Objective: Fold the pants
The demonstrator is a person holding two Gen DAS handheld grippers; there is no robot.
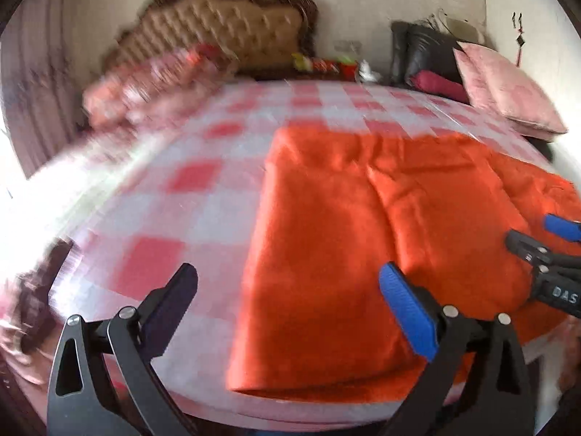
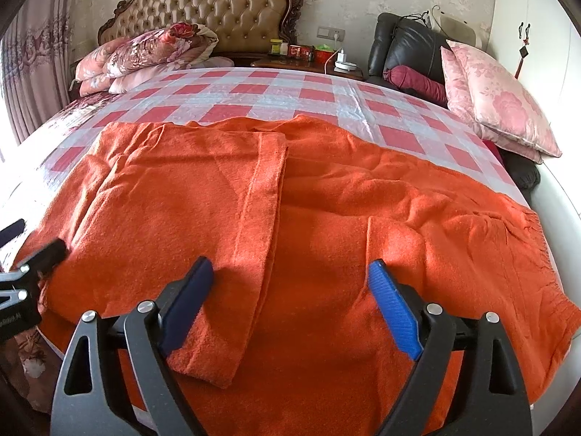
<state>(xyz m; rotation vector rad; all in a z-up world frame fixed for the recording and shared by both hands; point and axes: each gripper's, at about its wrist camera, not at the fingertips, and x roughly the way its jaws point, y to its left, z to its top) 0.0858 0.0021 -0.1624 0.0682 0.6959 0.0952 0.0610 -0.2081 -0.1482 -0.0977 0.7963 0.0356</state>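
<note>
Orange pants [image 2: 326,225] lay spread across the near part of the bed [image 2: 254,91], on a sheet of red and white squares. One leg was folded over the rest, its hem running toward the near edge. The right gripper [image 2: 290,283] hung just above the cloth with its jaws wide apart and nothing between them. The left gripper [image 1: 287,287] was over the left edge of the pants, jaws also released and empty. That view was blurred.
</note>
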